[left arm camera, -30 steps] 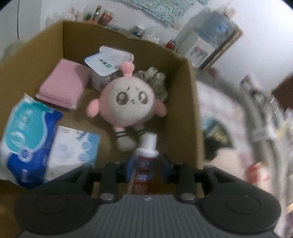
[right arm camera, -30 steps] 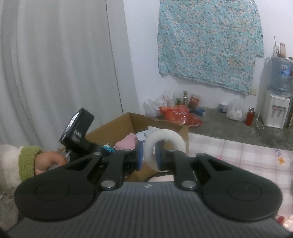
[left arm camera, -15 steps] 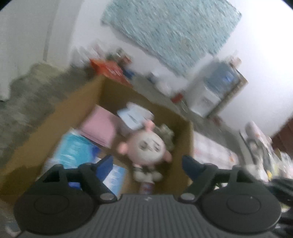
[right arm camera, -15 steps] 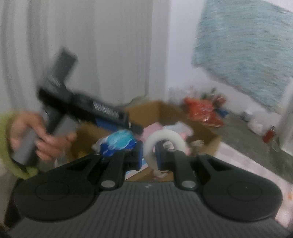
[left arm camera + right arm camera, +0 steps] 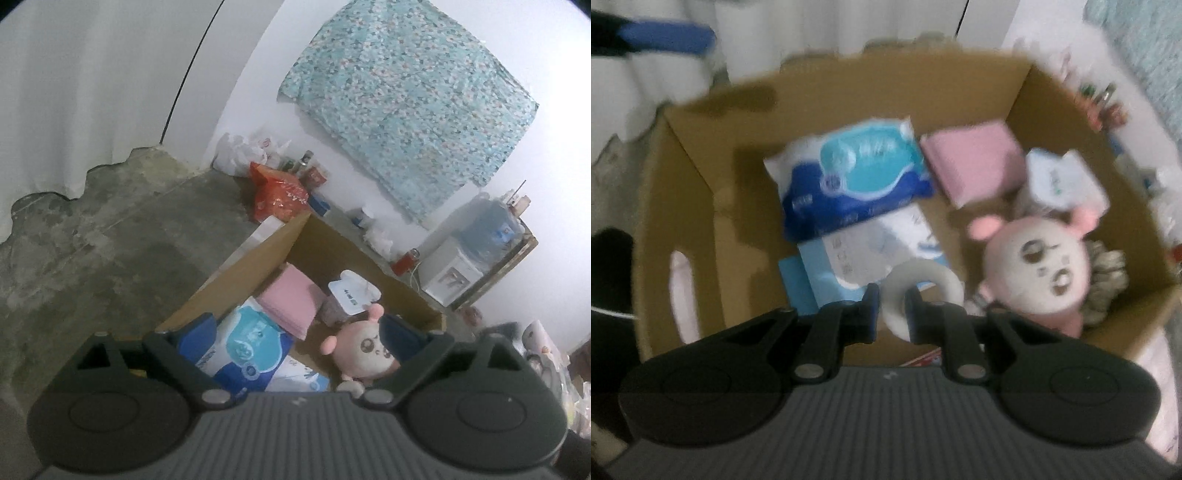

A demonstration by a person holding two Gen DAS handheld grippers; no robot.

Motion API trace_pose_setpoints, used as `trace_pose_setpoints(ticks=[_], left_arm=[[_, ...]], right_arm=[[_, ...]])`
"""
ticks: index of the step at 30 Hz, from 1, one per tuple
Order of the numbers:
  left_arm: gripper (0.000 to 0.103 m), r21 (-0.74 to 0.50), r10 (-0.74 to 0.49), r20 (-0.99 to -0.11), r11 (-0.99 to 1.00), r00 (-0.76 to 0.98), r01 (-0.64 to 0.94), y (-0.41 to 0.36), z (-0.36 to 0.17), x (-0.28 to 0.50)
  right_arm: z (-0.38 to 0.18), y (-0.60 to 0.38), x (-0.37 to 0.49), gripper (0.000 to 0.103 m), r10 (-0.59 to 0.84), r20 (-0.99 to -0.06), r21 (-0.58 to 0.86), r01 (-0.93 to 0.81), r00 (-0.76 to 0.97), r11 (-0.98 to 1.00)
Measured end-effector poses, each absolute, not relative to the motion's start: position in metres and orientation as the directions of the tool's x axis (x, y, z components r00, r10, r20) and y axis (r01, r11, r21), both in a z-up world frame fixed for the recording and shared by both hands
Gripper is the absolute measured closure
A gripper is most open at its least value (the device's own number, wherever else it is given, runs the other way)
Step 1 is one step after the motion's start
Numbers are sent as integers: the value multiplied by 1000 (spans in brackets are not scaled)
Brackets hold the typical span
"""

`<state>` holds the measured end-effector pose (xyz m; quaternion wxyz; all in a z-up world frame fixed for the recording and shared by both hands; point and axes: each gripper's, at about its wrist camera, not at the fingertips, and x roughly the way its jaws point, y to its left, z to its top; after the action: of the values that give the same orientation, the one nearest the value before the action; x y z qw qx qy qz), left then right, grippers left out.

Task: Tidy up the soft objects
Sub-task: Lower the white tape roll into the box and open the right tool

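A cardboard box (image 5: 701, 206) holds a pink plush doll (image 5: 1038, 273), a blue wipes pack (image 5: 857, 177), a pink folded cloth (image 5: 971, 162), a white tissue pack (image 5: 1063, 181) and a light blue packet (image 5: 849, 269). My right gripper (image 5: 891, 306) is shut on a white ring (image 5: 923, 291) and holds it above the box's near side. My left gripper (image 5: 295, 332) is open and empty, raised above the box (image 5: 258, 273), with the doll (image 5: 365, 350) and wipes pack (image 5: 247, 347) showing between its fingers.
A grey concrete floor (image 5: 110, 251) lies left of the box. Bags and bottles (image 5: 280, 192) line the wall under a hanging floral cloth (image 5: 406, 110). A water dispenser (image 5: 469, 258) stands at the right. White curtains (image 5: 92, 92) hang at the left.
My left gripper let go of the bottle, opened and rose away from the box. My right gripper moved over the box with the ring and now looks down into it.
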<state>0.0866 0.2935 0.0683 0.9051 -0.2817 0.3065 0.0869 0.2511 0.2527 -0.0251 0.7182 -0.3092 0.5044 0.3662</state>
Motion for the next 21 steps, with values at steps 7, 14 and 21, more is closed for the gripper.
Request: trace_pose_setpoints(ticks=[7,14,21], left_arm=[[7,-459,-9,-608,820,794,-342,301,59,83],[7,-460,-12,-603,822,797,-336,299,61,78],[7,-461,-7,-591,823,807,-331,292,67,68]], right_arm=[[-56,255,254,76,127,-974,-84,-823,186,561],[-42,250,250,64,150,-966,-84,-805,211,588],[-23,256,262,77,245,-930,-76,-795,274,602]])
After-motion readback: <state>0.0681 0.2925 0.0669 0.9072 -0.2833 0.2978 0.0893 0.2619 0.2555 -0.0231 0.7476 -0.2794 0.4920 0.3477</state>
